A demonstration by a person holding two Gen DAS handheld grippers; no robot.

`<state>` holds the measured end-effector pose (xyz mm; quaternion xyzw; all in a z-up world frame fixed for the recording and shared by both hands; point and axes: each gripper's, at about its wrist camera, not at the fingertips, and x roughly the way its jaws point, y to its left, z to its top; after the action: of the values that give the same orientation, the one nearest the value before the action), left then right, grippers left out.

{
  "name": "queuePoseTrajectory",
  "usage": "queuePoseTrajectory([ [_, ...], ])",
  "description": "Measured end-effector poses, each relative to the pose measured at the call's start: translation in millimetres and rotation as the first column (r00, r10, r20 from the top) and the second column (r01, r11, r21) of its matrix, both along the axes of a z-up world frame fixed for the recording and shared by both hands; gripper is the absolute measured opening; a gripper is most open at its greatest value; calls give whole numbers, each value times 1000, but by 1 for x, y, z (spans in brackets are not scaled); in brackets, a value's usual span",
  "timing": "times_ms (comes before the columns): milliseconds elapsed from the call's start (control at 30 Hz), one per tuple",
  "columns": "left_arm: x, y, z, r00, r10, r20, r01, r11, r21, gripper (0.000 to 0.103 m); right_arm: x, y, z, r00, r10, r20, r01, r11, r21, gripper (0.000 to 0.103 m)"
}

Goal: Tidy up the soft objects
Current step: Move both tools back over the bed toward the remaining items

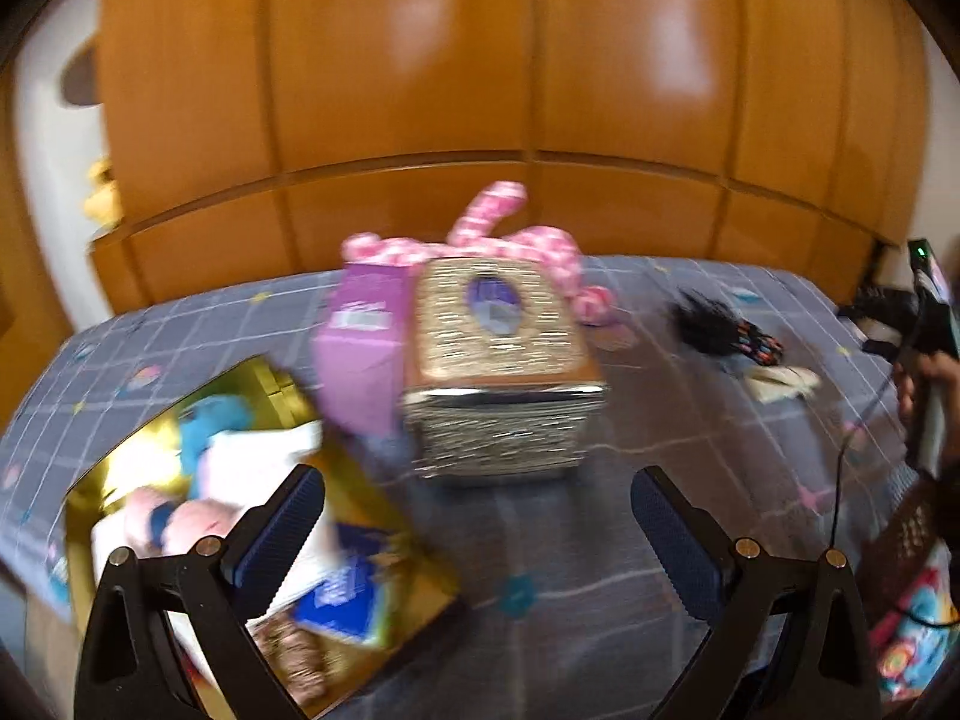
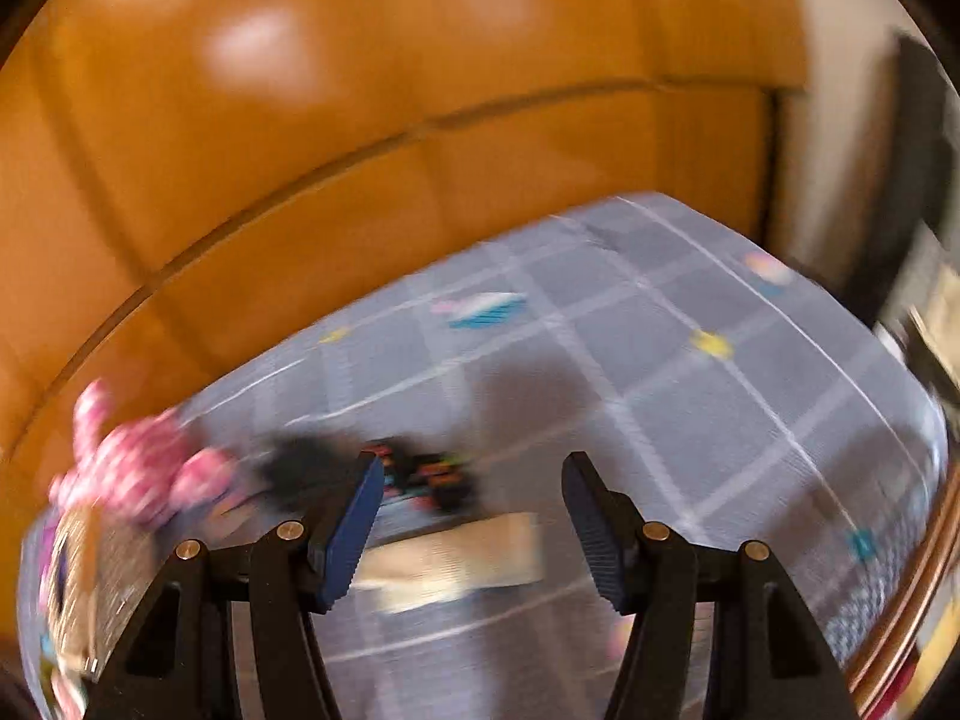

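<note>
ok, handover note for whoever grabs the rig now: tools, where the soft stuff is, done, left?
Left tool: open, empty, over the bedsheet beside the gold box.
Right tool: open, empty, aimed at the black multicolour item and the beige flat piece in front of it.
Done: the gold box already holds several soft pieces, blue, white and pink.
Left: pink spotted plush behind the glittery box, plus the black item and the beige piece, all loose on the sheet.
Frames are motion-blurred, so the items can't be named more exactly.
</note>
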<state>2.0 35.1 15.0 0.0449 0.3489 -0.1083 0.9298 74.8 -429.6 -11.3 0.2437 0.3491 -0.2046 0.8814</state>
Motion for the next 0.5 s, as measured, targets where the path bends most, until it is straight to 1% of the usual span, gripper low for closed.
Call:
queuePoseTrajectory([
  [33, 2, -7, 0, 1000, -18, -4, 18, 1000, 2, 103, -3, -9, -3, 1000, -25, 15, 24, 997, 68, 63],
  [67, 6, -18, 0, 999, -39, -6, 39, 999, 9, 103, -7, -16, -4, 998, -42, 53, 36, 993, 116, 65],
  [100, 9, -27, 0, 998, -59, -8, 59, 998, 17, 103, -8, -17, -4, 997, -53, 59, 46, 992, 119, 68],
  [200, 19, -57, -5, 992, -120, -29, 121, 992, 37, 103, -8, -17, -5, 996, -32, 78, 19, 988, 156, 68],
  [267, 25, -76, -10, 987, -154, -51, 156, 987, 33, 103, -10, -16, -4, 996, -32, 84, 19, 988, 153, 68],
  [367, 31, -100, -18, 979, -192, -72, 195, 980, 45, 102, -9, -18, -6, 995, -29, 93, 12, 984, 177, 68],
  [500, 38, -121, -29, 969, -227, -97, 233, 970, 67, 102, -12, -25, -11, 993, -49, 106, 23, 973, 232, 68],
])
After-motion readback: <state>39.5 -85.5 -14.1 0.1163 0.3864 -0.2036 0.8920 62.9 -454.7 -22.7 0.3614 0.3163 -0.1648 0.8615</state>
